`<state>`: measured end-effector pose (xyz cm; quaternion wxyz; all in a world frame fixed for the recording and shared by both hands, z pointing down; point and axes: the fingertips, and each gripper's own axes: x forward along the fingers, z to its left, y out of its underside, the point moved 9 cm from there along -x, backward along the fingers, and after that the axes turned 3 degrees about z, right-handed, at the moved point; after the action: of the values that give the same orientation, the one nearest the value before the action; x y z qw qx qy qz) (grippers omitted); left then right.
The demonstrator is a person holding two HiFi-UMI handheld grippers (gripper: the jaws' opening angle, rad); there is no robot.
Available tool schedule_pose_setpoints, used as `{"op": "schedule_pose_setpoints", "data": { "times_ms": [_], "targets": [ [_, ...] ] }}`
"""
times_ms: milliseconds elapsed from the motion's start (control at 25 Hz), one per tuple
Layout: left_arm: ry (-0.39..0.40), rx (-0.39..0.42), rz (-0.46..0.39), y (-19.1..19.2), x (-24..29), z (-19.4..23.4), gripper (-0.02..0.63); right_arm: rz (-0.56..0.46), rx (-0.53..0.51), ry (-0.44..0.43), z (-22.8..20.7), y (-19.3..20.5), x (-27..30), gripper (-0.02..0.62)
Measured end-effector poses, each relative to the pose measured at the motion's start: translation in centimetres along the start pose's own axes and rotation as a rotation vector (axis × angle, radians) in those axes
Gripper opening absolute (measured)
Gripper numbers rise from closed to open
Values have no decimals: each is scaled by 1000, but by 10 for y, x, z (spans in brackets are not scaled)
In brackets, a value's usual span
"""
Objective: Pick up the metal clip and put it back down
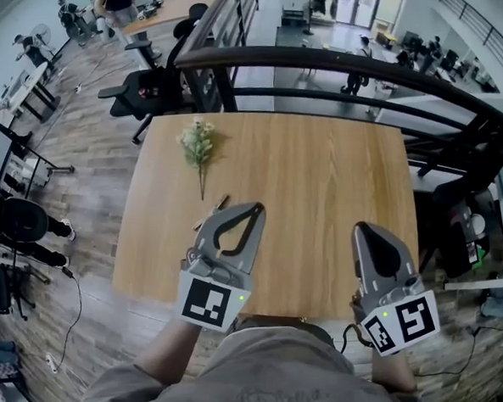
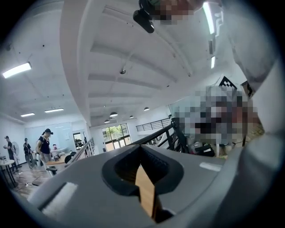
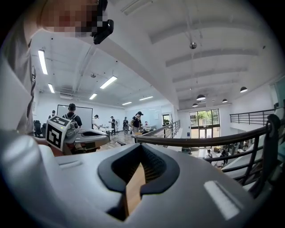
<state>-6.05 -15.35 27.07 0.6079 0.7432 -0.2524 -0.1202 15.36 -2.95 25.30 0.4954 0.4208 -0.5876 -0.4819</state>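
On the table — metal clip lies near left gripper.

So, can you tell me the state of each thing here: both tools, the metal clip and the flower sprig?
left tool: shut, nothing between its jaws.
right tool: shut, nothing between its jaws.
metal clip: lying on the table beside the left tool, not held.
flower sprig: lying flat on the table, apart from both tools.

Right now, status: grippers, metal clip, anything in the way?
Left gripper shut, empty. Right gripper shut, empty. Small metal clip on light wooden table, unheld. White flower sprig beyond it, apart.
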Motion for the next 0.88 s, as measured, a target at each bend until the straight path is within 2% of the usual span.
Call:
{"op": "schedule_pose_setpoints", "data": {
  "times_ms": [480,720,880],
  "targets": [
    [74,-46,37,8,9,-44,0,29,10,1,0,17,-33,5],
    [58,-13,45,7,11,-50,0,23,14,-1,-5,19,-33,5],
    [52,-19,57,8,9,-46,0,21,17,-4,-4,19,-32,5]
  ]
}}
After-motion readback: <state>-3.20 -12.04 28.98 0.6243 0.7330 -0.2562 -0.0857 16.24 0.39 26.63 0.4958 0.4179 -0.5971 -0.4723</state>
